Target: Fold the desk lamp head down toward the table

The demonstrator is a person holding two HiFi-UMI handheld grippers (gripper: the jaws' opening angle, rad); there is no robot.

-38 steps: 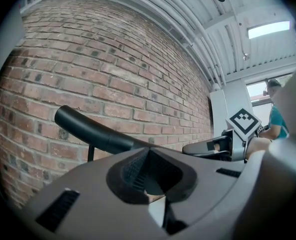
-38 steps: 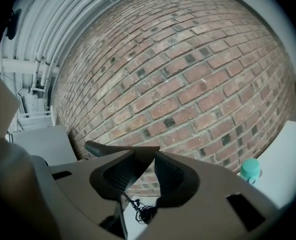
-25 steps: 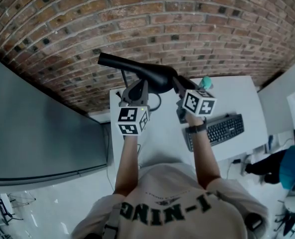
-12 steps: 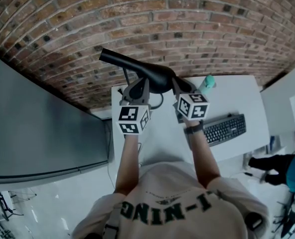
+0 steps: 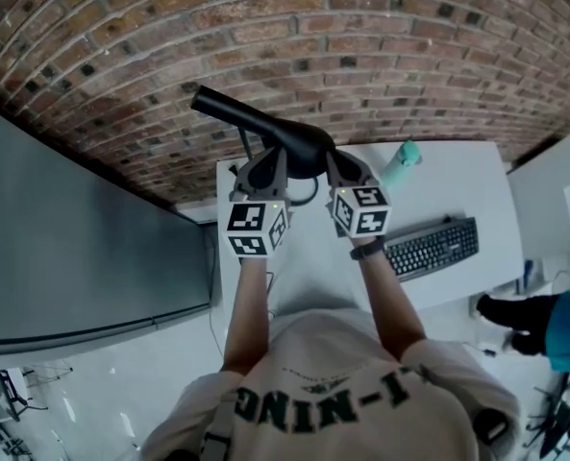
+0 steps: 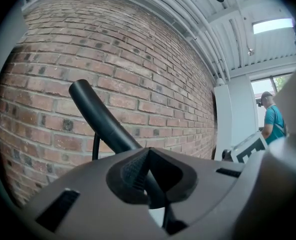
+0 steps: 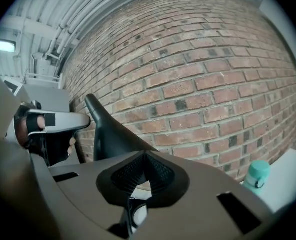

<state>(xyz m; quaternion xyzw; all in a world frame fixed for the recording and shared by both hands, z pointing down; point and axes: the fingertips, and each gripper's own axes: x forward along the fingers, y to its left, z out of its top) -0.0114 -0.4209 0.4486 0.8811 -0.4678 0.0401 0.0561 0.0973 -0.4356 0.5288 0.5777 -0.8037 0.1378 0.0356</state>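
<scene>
A black desk lamp stands at the back of the white table [image 5: 458, 190], its long head [image 5: 256, 123] slanting up to the left against the brick wall. My left gripper [image 5: 265, 166] sits under the head, shut on the thin lamp arm [image 6: 95, 114], which runs down between the jaws [image 6: 147, 156]. At the head's wide right end is my right gripper [image 5: 337, 166]. Its jaws have just been closing and now meet [image 7: 145, 156] where the lamp head [image 7: 108, 129] comes down, pinching its edge.
A teal bottle [image 5: 400, 161] stands to the right of the lamp, close to the wall. A black keyboard [image 5: 429, 248] lies near the table's front right. A big grey panel [image 5: 73, 238] fills the left. A person in teal [image 6: 273, 121] stands far off.
My right gripper has dropped and shifted left to the lamp head's end, rolling as it went, and its jaws have come together. The left gripper has stayed on the lamp arm.
</scene>
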